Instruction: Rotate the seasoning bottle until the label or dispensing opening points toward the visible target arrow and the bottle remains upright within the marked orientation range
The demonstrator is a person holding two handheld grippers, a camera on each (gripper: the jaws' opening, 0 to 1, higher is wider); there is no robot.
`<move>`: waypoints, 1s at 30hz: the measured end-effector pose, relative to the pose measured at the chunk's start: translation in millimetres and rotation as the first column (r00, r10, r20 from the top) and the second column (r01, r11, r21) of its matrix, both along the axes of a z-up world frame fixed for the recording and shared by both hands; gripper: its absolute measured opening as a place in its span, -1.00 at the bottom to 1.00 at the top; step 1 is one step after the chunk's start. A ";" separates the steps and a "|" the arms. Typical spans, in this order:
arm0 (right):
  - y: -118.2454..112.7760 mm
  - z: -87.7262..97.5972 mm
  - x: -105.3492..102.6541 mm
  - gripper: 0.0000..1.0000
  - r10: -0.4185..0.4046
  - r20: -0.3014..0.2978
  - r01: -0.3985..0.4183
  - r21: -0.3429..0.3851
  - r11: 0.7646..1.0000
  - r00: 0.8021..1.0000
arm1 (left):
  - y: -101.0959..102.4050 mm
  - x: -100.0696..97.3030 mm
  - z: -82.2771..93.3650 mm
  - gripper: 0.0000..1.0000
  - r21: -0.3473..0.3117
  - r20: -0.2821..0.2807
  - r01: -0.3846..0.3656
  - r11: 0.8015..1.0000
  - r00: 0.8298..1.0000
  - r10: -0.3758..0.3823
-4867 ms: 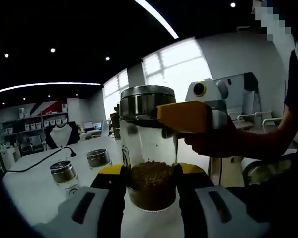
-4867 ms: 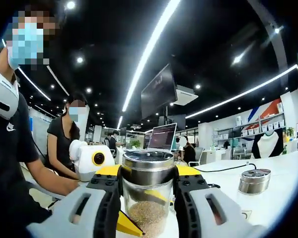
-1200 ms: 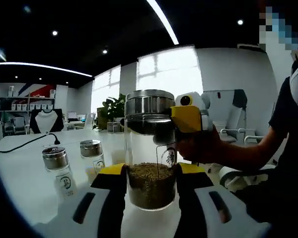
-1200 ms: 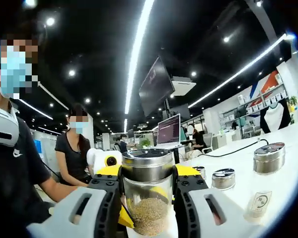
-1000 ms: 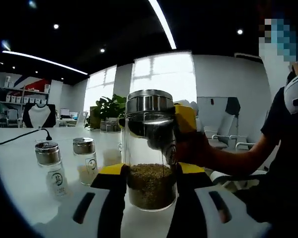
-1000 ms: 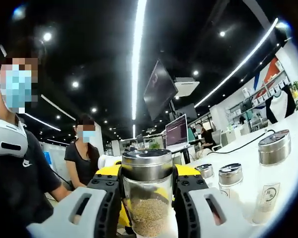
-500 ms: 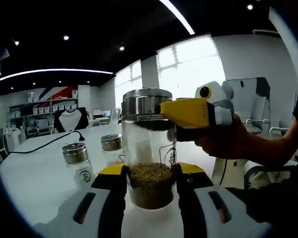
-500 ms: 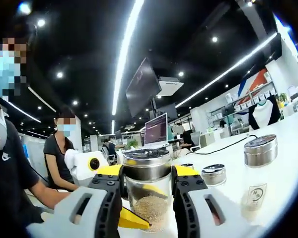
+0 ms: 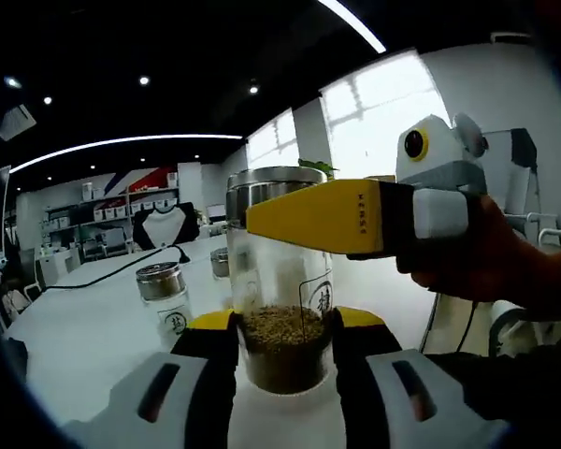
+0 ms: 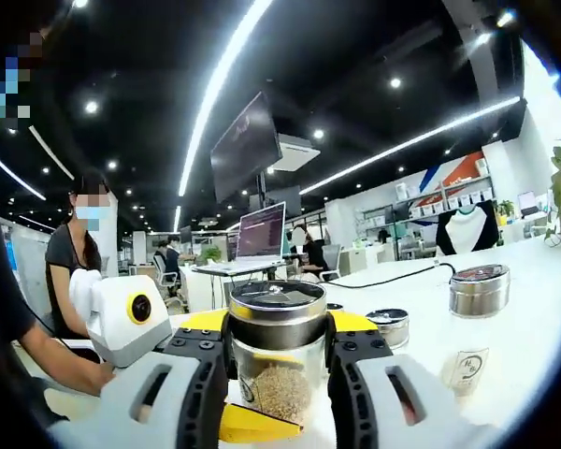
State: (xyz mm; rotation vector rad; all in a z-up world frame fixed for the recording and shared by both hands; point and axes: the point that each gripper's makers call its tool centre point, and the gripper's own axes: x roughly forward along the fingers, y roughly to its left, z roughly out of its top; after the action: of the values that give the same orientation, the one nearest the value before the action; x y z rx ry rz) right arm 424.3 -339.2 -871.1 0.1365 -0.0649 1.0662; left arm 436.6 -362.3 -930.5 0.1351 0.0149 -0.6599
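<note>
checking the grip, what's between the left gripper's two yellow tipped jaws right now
The seasoning bottle, upright on the white table: in the left gripper view the left gripper has its jaws against the glass at the level of the brown seasoning.

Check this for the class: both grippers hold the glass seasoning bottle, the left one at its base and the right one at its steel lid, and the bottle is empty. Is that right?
Not quite. The seasoning bottle is not empty: the left gripper view shows brown seasoning filling its lower part. The rest stands: the left gripper clamps its base, and the right gripper closes at the steel lid.
</note>
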 end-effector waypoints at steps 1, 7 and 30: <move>0.2 0.0 0.2 -0.24 -0.001 0.000 0.001 -0.001 1.000 1.000 | 0.2 0.1 0.0 -0.17 -0.002 -0.001 0.001 1.000 1.000 -0.001; 4.1 0.4 2.6 -0.24 -0.008 -0.002 0.008 -0.015 1.000 1.000 | 3.9 1.0 1.2 -0.17 -0.010 -0.001 -0.012 1.000 1.000 0.012; -18.5 9.9 8.8 -0.26 -0.032 0.009 0.032 -0.036 0.999 0.999 | 5.8 -1.4 15.9 0.13 -0.010 0.041 0.097 0.995 0.995 -0.096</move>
State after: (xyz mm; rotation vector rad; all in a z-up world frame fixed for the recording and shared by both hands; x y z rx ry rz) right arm 433.0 -357.6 -861.2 0.0983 -0.0551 1.0355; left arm 435.3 -356.5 -914.7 0.1386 -0.0349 -0.7535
